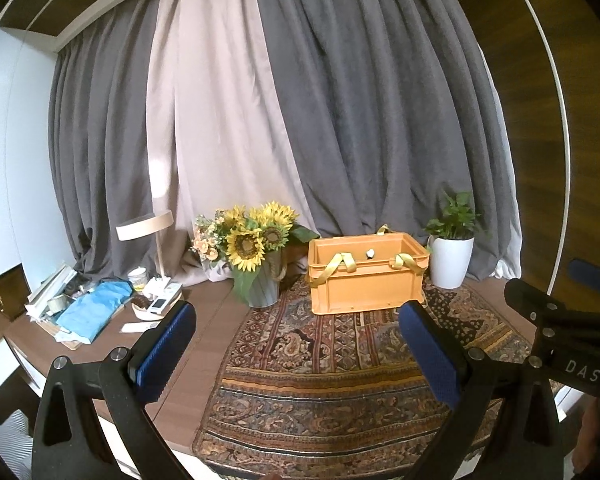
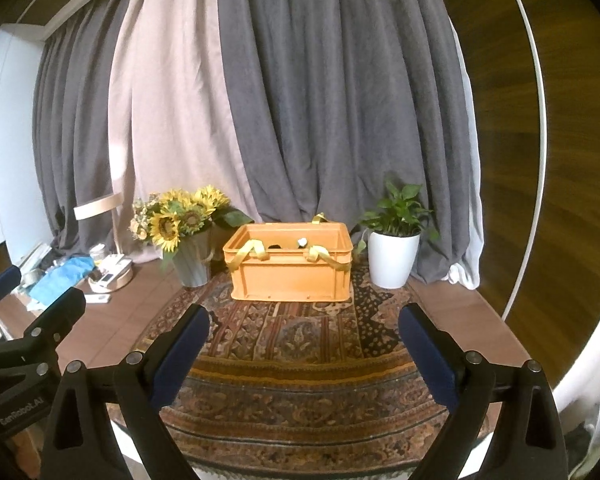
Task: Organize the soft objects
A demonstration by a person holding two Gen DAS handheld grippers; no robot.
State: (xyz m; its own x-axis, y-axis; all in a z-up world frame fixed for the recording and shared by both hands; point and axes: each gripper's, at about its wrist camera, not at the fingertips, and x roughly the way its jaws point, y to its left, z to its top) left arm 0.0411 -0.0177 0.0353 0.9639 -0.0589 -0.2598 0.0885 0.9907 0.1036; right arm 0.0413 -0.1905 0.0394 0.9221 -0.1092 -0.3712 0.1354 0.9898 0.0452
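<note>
Blue pads [image 1: 167, 344] of my left gripper [image 1: 295, 340] stand wide and hold nothing, level above the patterned rug [image 1: 320, 360]. Ahead sits the orange crate [image 1: 366, 284], yellow straps [image 1: 342, 264] draped over its rim, suggesting soft items already stowed.

Right wrist view: my right gripper [image 2: 304, 344] is likewise spread and bare, aimed at the crate from well back.

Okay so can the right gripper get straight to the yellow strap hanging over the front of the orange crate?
Probably yes. The right gripper is open and empty, and only bare patterned rug lies between it and the orange crate. The yellow strap drapes over the near rim, unobstructed.
</note>
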